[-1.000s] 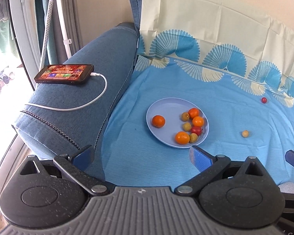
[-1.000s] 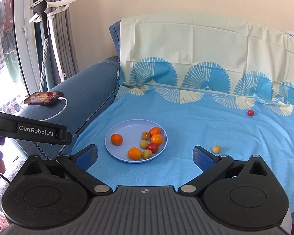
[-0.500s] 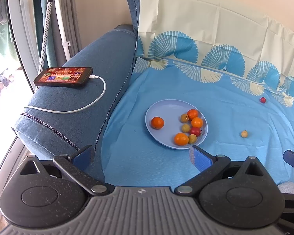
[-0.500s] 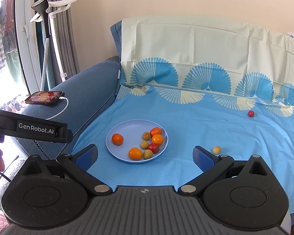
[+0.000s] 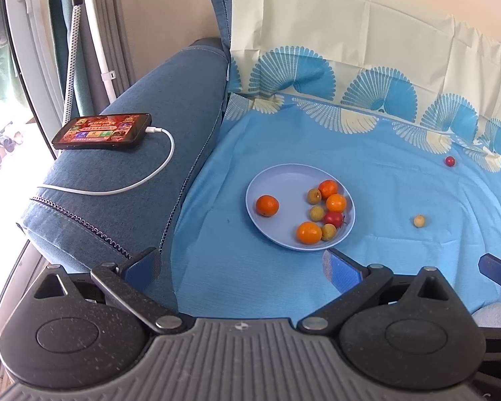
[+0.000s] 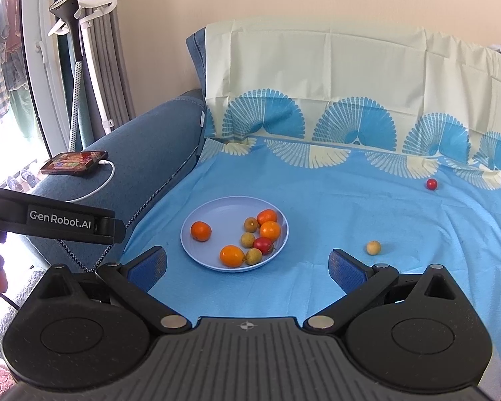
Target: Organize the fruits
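Fruit sits mostly on a pale blue plate [image 6: 197, 214] that lies flat on a blue sheet [image 6: 317, 193] spread over a sofa seat. On the plate, one orange [image 6: 201, 231] rests alone on its left side, apart from a cluster on the right: two more oranges [image 6: 267, 217] at the far edge, a fourth orange [image 6: 231, 255] at the near edge, a red fruit [image 6: 263, 245] between them, and three small yellow-brown fruits [image 6: 251, 224] tucked among them. Two pieces lie off the plate on the sheet: a small yellow fruit [image 6: 373, 247] to the right of the plate, and a small red fruit [image 6: 431, 184] farther back to the right, near the fan-patterned edge of the sheet.

Both sets of tongs hover low at the near edge of the seat, touching no fruit. The left tongs [image 5: 240, 267] are spread wide and hold nothing; the plate lies just beyond the tip of their right finger. The right tongs [image 6: 247, 264] are also wide and empty, with the plate ahead between their fingers [image 6: 345, 269] and the yellow fruit just beyond the right tip.

A phone [image 5: 102, 131] with a lit screen rests on the denim sofa arm [image 5: 143, 107], and a white cable [image 5: 143, 180] is plugged into it.
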`<action>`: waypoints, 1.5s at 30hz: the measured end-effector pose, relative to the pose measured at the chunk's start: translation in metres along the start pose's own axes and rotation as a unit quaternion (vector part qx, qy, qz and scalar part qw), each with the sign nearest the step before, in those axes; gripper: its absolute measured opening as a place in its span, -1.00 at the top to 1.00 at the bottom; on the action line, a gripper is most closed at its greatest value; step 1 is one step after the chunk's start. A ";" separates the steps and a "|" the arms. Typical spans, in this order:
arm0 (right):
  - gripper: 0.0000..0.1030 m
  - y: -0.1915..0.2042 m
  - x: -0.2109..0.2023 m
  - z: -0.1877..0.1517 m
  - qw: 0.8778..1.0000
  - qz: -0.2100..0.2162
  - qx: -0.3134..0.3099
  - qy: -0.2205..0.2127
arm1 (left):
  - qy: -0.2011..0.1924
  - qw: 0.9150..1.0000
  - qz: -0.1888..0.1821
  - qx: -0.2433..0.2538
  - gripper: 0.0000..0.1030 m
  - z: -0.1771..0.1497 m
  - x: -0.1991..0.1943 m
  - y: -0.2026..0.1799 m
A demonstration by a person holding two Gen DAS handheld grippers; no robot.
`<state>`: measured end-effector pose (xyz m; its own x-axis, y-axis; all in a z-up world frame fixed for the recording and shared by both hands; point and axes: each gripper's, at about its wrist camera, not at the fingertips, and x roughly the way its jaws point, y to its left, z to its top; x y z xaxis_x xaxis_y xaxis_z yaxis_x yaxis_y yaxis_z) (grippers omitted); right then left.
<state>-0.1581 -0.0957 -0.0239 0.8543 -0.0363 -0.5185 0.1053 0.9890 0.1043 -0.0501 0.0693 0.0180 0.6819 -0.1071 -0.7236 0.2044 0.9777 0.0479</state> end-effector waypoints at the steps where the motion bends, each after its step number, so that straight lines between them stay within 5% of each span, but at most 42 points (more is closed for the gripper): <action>1: -0.98 -0.001 0.001 0.000 1.000 0.000 0.002 0.001 | 0.001 1.000 0.000 0.002 -0.99 0.000 0.001 -0.001; 11: -0.98 -0.038 0.015 -0.002 0.999 -0.033 0.027 -0.002 | 0.026 0.999 -0.015 0.031 -0.99 0.011 0.031 -0.038; 20: -0.98 -0.195 0.049 0.026 0.981 -0.171 0.086 -0.036 | 0.044 0.992 -0.081 0.091 -0.99 0.036 0.100 -0.160; 30: -0.98 -0.377 0.180 0.013 0.971 -0.209 0.116 0.024 | 0.097 0.969 -0.152 0.167 -0.99 0.042 0.220 -0.297; 40: -0.98 -0.447 0.341 0.055 0.980 -0.173 0.093 0.032 | 0.146 0.961 -0.126 0.197 -1.00 0.031 0.299 -0.333; 45: -0.99 -0.452 0.381 0.058 0.980 -0.188 0.064 0.022 | 0.132 0.963 -0.138 0.192 -1.00 0.029 0.302 -0.329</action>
<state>0.1498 -0.5650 -0.2193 0.7204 -0.3858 -0.5763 0.4735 0.8808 0.0022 0.1091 -0.2898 -0.1962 0.3728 -0.2532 -0.8927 0.6315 0.7741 0.0441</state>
